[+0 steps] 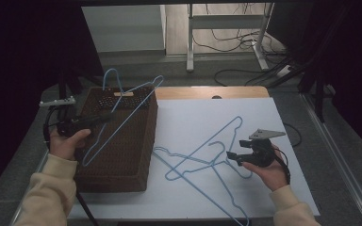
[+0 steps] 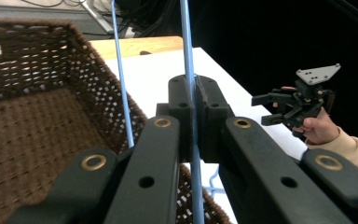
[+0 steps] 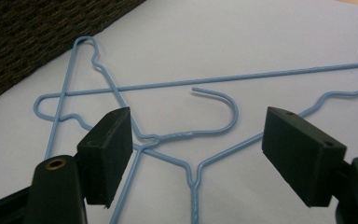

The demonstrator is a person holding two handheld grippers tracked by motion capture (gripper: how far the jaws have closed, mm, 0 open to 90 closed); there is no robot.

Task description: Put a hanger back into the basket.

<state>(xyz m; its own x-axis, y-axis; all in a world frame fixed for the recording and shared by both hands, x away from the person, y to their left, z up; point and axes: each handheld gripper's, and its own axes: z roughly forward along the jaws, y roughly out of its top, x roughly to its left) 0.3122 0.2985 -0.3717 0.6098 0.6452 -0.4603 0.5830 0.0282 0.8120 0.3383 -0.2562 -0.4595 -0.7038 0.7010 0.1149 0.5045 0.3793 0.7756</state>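
My left gripper [image 1: 104,118] is shut on a blue wire hanger [image 1: 127,116], holding it tilted over the brown wicker basket [image 1: 132,155] at the table's left. In the left gripper view the jaws [image 2: 193,100] pinch the hanger's wire [image 2: 187,46] above the basket's inside [image 2: 37,121]. My right gripper [image 1: 233,155] hovers open over a few overlapping blue hangers [image 1: 202,155] lying on the white sheet. In the right gripper view its pads [image 3: 198,154] stand wide apart on either side of a hanger hook [image 3: 228,100], touching nothing. The right gripper [image 2: 268,109] also appears far off in the left gripper view.
The white sheet [image 1: 264,117] covers a wooden table [image 1: 207,92]. The basket's corner [image 3: 37,32] lies close to the hangers. Behind the table are a metal desk frame [image 1: 191,42] and floor cables [image 1: 235,40], with dark curtains on both sides.
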